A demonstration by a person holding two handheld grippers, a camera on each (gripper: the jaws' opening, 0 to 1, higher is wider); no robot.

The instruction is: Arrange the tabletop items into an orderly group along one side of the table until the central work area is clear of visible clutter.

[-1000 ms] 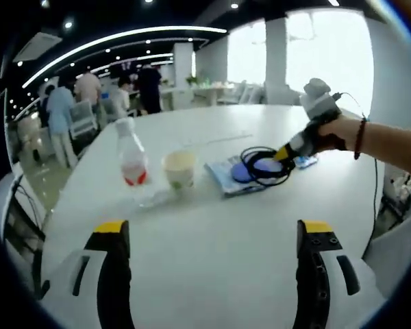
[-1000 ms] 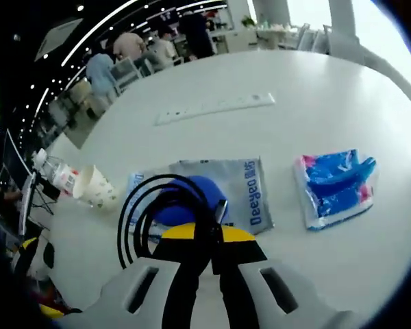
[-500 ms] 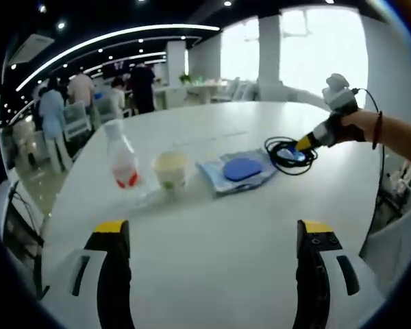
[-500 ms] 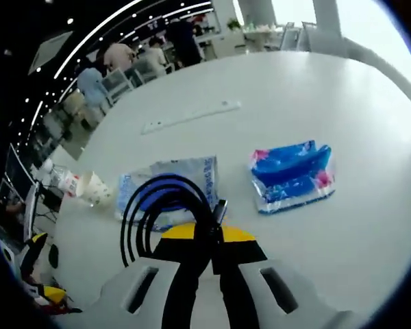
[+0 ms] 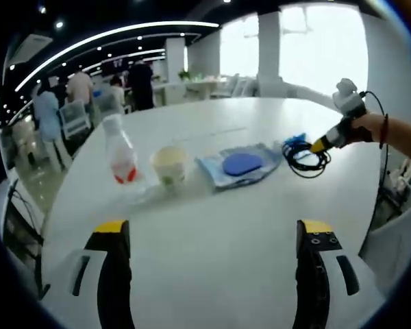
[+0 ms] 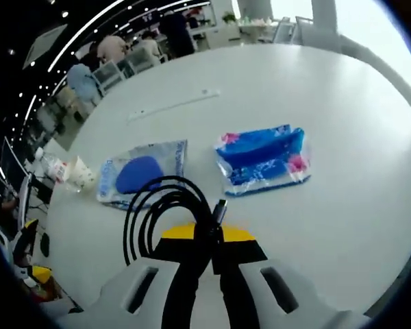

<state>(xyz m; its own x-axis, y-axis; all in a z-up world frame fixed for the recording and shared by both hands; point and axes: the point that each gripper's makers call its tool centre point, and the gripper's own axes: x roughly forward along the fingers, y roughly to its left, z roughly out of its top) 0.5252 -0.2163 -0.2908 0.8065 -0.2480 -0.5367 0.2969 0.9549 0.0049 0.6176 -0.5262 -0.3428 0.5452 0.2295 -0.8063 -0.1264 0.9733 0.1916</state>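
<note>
The right gripper (image 6: 205, 236) has its fingers pinched tight on a black cable (image 6: 166, 212), a coil of loops that hangs in front of them. In the left gripper view the cable dangles from that gripper over the tabletop (image 5: 212, 233), near the edge on the person's side, next to a blue pack (image 6: 262, 159). The left gripper (image 5: 210, 229) has its fingers spread wide with nothing between them, and it hovers over a bare part of the tabletop. Four things sit in a loose row across the middle: a bottle (image 5: 118, 152) with a red label, a paper cup (image 5: 168, 164), a flat pouch (image 5: 241, 166) with a blue round shape on it, and then the blue pack. A long white strip (image 6: 172, 105) lies well apart, toward the far edge. I think the step in hand is putting the cable down in the row. To do it well, lower the coil until the loops rest flat on the tabletop just beside the blue pack, not on top of it, and only then let go, so the loops do not spring out or slide. Keep the loose plug end tucked in with the loops. There is print along one edge of the pouch, but it is too small to read, and so is the bottle label.
</note>
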